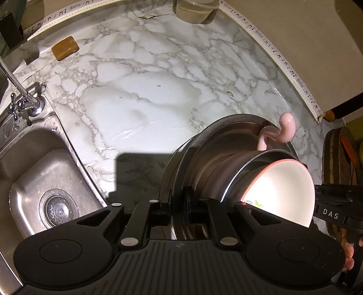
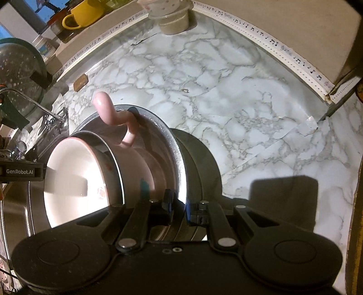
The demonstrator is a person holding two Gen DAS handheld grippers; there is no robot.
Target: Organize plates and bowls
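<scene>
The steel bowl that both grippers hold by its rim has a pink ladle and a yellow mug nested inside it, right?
Not quite. Nested inside the steel bowl is a pink-rimmed white bowl, not a yellow mug; the right wrist view shows the yellow mug on the back ledge. The pink ladle is inside, and the left gripper and right gripper do clamp the rim.

The marble bench (image 2: pixel 238 95) lies bare across its middle, hemmed by the sink (image 1: pixel 34 163) and tap (image 1: pixel 25 102), a brown soap bar (image 1: pixel 65 48), a lidded tub (image 2: pixel 173 21) and the wall.
</scene>
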